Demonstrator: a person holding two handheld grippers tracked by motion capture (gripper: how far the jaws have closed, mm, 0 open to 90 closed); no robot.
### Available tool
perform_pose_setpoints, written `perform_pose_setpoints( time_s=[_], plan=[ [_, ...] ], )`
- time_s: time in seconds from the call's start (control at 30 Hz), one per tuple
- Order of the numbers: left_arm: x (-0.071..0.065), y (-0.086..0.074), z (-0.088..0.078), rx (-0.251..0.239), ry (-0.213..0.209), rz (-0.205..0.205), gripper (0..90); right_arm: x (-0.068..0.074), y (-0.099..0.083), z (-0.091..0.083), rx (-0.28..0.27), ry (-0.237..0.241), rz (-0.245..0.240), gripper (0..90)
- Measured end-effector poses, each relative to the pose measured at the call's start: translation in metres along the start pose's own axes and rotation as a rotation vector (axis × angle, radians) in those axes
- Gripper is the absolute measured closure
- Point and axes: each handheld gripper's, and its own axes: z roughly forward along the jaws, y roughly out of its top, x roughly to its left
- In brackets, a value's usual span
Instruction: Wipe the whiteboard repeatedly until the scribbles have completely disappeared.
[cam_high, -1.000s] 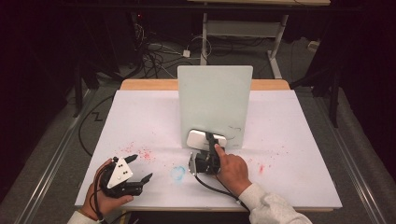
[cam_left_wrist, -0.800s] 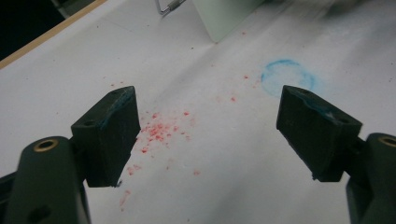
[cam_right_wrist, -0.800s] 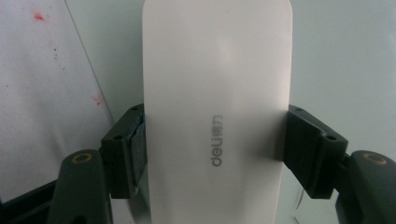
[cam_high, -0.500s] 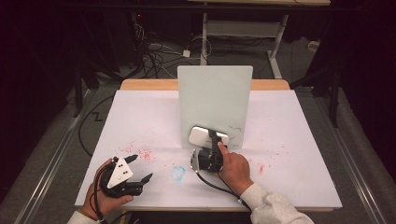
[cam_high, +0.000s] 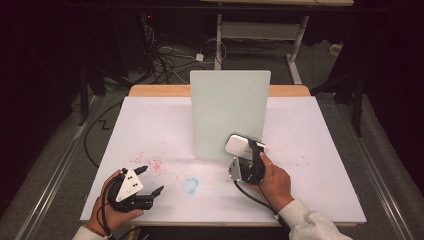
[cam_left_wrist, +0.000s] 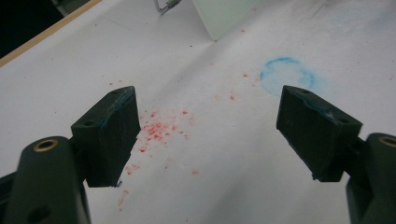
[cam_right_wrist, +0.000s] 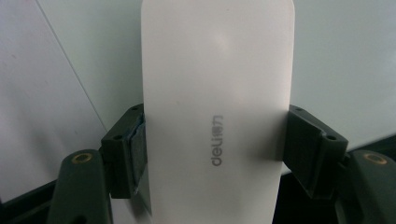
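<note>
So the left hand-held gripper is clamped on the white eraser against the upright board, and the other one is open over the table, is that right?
Wrong side: the right hand-held gripper clamps the white eraser against the upright board, per the right gripper view. The left hand-held gripper is open over the table.

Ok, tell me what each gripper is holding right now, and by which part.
The right gripper clamps a white eraser-like block marked "deli" across its two long sides, near its lower end. The left gripper holds nothing, its tongs wide open above the table.

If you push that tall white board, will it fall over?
Probably: the white board stands upright on a thin bottom edge, so a push could tip it. It looks flat and stiff, unlikely to bend. Its smooth face seems slippery.
</note>
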Motion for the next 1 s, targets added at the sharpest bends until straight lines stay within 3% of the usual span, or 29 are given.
perform_pose_setpoints(
  time_s=[0.2, 0.43, 0.53, 0.93, 1.0],
  plan=[
    [0.001, 0.0, 0.0, 0.002, 0.001, -0.004, 20.5, -0.018, -0.017, -0.001, 0.027, 0.0, 0.064, 31.1],
    [0.0, 0.0, -0.001, -0.004, 0.003, -0.002, 20.5, -0.038, -0.023, 0.0, 0.023, -0.029, 0.147, 31.1],
    [0.001, 0.0, 0.0, -0.002, 0.002, -0.002, 20.5, -0.041, -0.028, 0.0, 0.033, -0.02, 0.173, 31.1],
    [0.0, 0.001, -0.001, -0.003, 0.003, 0.003, 20.5, -0.032, -0.046, 0.0, 0.065, 0.019, 0.124, 31.1],
    [0.0, 0.001, -0.001, -0.003, 0.004, 0.004, 20.5, -0.033, -0.046, 0.0, 0.069, 0.027, 0.136, 31.1]
  ],
)
